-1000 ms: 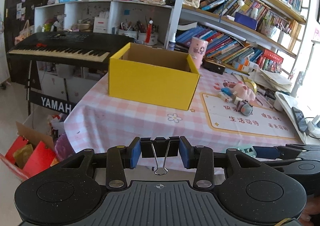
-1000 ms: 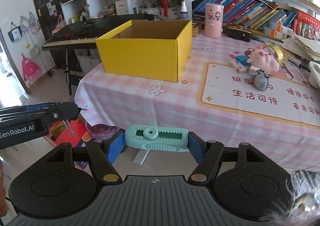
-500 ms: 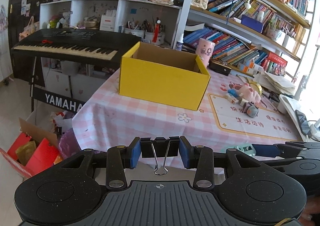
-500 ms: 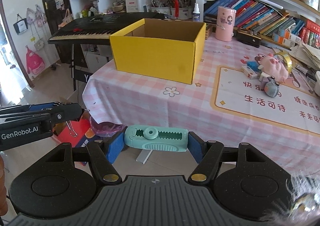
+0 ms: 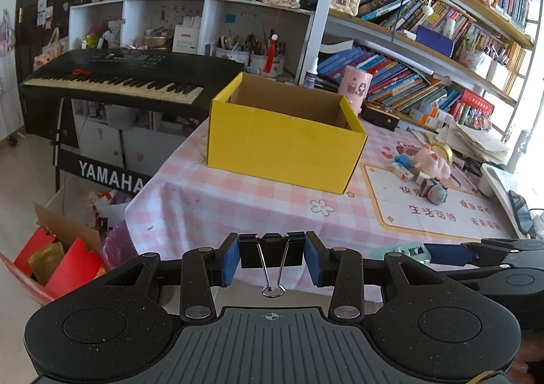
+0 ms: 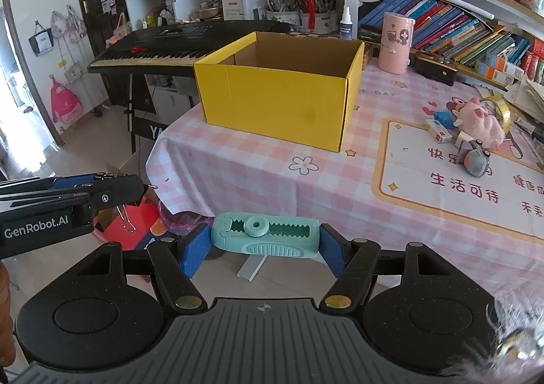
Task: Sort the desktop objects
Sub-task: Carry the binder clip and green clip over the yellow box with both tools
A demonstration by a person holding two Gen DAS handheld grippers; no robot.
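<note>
Compared with a second ago the yellow box sits smaller and further off in both wrist views, and more of the pink checked surface and of the floor below its near edge shows, so both tools have drawn back from the surface; their grips are unchanged; the left tool is narrow, its blue pads clamped on the black binder clip, whose wire handles hang down toward the camera; the right tool stands at a middling width, its pads pressed on the two ends of the teal correction tape, which lies crosswise between them; both held things hang in the air off the near edge of the surface, over the floor, and the left tool appears at the left edge of the right wrist view with the clip dangling below it; the yellow box stands open near the far left corner of the surface, just in front of the black keyboard, and as much of its brown inside as can be seen holds nothing, though its floor is hidden by the front wall; toward the right edge of the surface, on the white mat with the orange border, lie a pink plush toy, a small grey toy, a roll of yellow tape and a few small boxed things too small to name; a pink cylinder tin stands at the far edge behind the box; on the floor by the near left corner a red carton holds paper scraps.
</note>
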